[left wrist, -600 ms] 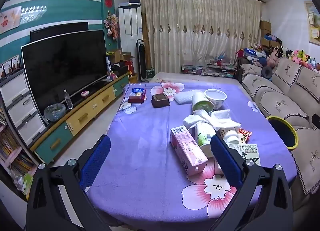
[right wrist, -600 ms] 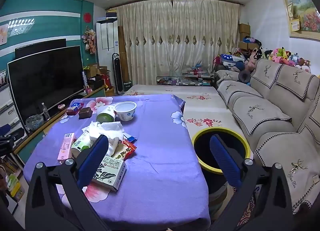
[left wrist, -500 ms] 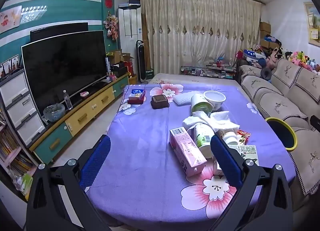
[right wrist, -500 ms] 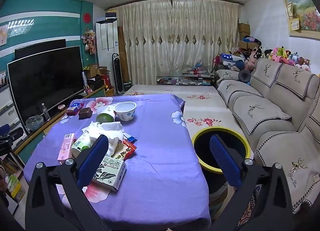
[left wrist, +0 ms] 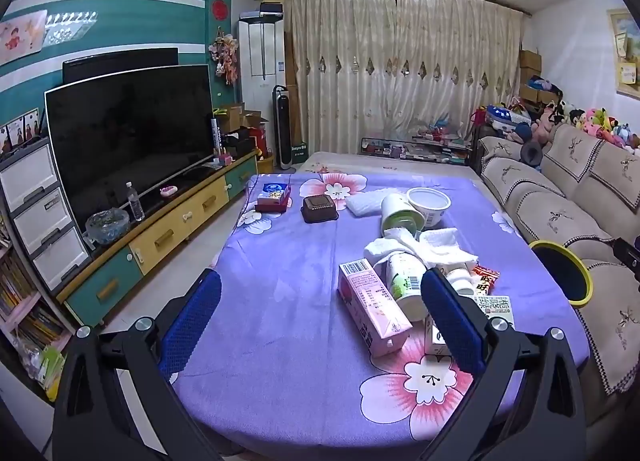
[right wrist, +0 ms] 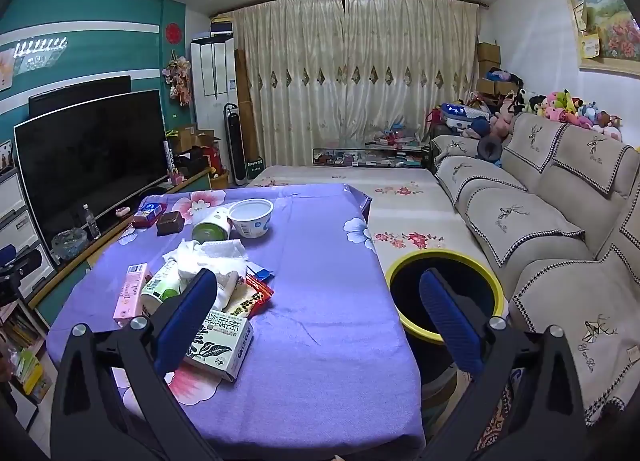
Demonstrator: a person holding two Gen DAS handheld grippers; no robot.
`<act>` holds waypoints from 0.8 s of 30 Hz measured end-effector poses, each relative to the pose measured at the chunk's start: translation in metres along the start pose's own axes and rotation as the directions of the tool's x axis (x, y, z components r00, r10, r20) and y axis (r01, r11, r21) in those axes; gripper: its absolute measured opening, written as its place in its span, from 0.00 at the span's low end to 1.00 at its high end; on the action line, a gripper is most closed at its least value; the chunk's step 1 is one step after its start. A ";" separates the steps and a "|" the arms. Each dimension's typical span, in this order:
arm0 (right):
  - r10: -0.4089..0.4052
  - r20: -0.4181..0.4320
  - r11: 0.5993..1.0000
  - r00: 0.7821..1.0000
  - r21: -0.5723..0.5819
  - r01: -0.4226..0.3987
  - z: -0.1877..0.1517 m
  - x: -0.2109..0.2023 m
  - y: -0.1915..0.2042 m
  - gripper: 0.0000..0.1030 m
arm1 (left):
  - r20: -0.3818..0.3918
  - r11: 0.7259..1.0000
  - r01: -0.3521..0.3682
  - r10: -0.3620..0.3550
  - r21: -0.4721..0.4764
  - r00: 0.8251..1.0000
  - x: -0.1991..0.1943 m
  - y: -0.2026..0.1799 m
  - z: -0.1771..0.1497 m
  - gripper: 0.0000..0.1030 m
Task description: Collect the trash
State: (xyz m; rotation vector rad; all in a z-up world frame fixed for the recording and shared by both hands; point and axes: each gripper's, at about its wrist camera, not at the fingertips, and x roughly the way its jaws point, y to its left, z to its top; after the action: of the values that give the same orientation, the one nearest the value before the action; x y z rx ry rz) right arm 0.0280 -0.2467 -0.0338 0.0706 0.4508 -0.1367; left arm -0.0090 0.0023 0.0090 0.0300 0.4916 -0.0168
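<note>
**Right gripper wide open above the table edge**

The right gripper (right wrist: 318, 309) holds nothing, its 2 blue fingers (right wrist: 188, 313) far apart. Behind the left finger lies a white-green carton (right wrist: 222, 343), with a red wrapper (right wrist: 256, 297), a white cloth (right wrist: 208, 257) and a pink carton (right wrist: 130, 295) beyond. The right finger stands before the yellow-rimmed bin (right wrist: 444, 297), beside the purple tablecloth (right wrist: 320, 301).

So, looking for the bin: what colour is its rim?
Yellow rim on a dark bin, clearest in the right wrist view.
</note>
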 end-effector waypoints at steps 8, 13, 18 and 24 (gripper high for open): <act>0.004 -0.014 1.000 1.000 0.008 -0.004 0.003 0.003 -0.008 0.94 | -0.006 1.000 -0.009 0.009 0.007 1.000 0.004 -0.001 -0.002 0.96; 0.002 -0.016 1.000 1.000 0.008 -0.001 0.004 0.002 -0.009 0.94 | -0.012 1.000 -0.008 0.008 0.018 1.000 0.008 -0.004 -0.004 0.96; 0.004 -0.023 1.000 1.000 0.010 -0.004 0.003 0.005 -0.010 0.94 | -0.016 1.000 -0.007 0.007 0.022 1.000 0.009 -0.006 -0.006 0.96; 0.004 -0.027 1.000 1.000 0.011 -0.004 0.002 0.006 -0.011 0.94 | -0.017 1.000 -0.007 0.008 0.022 1.000 0.009 -0.006 -0.005 0.96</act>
State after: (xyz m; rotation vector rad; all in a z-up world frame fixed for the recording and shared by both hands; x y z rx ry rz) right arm 0.0328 -0.2585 -0.0348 0.0845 0.4767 -0.1344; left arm -0.0035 -0.0040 -0.0002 0.0534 0.5082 -0.0148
